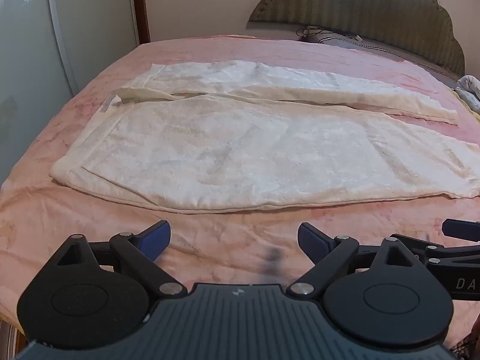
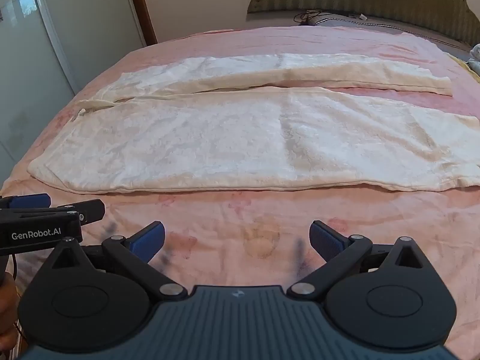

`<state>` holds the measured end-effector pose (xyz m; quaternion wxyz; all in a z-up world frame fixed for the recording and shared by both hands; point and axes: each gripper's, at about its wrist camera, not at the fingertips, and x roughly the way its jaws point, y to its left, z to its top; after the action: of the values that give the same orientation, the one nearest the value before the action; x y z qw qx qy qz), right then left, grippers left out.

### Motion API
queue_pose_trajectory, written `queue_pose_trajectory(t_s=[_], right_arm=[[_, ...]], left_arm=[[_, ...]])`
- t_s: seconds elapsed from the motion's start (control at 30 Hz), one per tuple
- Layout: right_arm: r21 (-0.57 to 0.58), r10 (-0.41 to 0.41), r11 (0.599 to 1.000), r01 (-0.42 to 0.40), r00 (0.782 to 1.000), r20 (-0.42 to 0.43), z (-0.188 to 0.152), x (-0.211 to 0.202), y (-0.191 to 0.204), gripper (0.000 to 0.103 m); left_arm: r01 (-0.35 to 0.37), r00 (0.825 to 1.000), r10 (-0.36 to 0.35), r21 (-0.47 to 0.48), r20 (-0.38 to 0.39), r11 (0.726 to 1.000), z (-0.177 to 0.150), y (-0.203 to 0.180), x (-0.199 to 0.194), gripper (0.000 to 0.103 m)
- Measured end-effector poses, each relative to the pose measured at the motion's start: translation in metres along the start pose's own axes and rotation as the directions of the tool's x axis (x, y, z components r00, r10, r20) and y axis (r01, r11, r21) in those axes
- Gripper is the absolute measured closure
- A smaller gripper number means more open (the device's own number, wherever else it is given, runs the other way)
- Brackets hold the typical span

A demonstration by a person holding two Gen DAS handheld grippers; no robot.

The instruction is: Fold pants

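A pair of cream-white pants [image 1: 240,144] lies spread flat on the pink bedspread [image 1: 90,240], waistband to the left, both legs running right. The same pants [image 2: 240,141] fill the middle of the right wrist view. My left gripper [image 1: 234,240] hovers over bare bedspread just short of the near leg's edge, jaws wide open with nothing between them. My right gripper [image 2: 237,240] stands beside it to the right, also wide open and empty, short of the pants' near edge. The left gripper's fingers [image 2: 30,201] show at the left edge of the right wrist view.
A dark scalloped headboard [image 1: 360,15] with pillow and cables stands at the far end. White wardrobe doors [image 1: 30,45] rise left of the bed. Folded cloth [image 1: 471,90] lies at the right edge. A hand [image 2: 7,309] shows at lower left.
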<state>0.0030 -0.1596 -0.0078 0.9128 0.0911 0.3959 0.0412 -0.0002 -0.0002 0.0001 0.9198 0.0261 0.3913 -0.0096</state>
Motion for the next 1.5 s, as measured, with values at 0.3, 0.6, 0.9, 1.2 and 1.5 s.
queue_pose_trajectory(t_s=[0.3, 0.6, 0.9, 1.2, 1.5], right_arm=[[-0.010, -0.018, 1.000, 0.018, 1.000, -0.006, -0.001, 0.002, -0.002, 0.000], [-0.004, -0.011, 1.000, 0.011, 1.000, -0.012, -0.002, 0.005, -0.003, 0.000], [-0.003, -0.011, 1.000, 0.011, 1.000, -0.013, -0.002, 0.006, -0.003, 0.000], [-0.002, -0.007, 1.000, 0.007, 1.000, -0.015, -0.002, 0.007, -0.003, 0.000], [-0.002, -0.006, 1.000, 0.006, 1.000, -0.016, -0.003, 0.008, -0.003, 0.000]], left_arm=[[0.017, 1.000, -0.018, 0.027, 0.013, 0.999, -0.004, -0.002, -0.010, 0.009], [0.001, 1.000, -0.001, -0.006, -0.027, 1.000, -0.003, -0.004, 0.004, 0.009], [0.002, 1.000, -0.002, -0.006, -0.026, 1.000, -0.004, -0.003, 0.005, 0.009], [0.003, 1.000, -0.003, -0.007, -0.028, 1.000, -0.004, -0.003, 0.005, 0.009], [0.001, 1.000, -0.001, -0.004, -0.030, 1.000, -0.005, -0.005, 0.006, 0.009]])
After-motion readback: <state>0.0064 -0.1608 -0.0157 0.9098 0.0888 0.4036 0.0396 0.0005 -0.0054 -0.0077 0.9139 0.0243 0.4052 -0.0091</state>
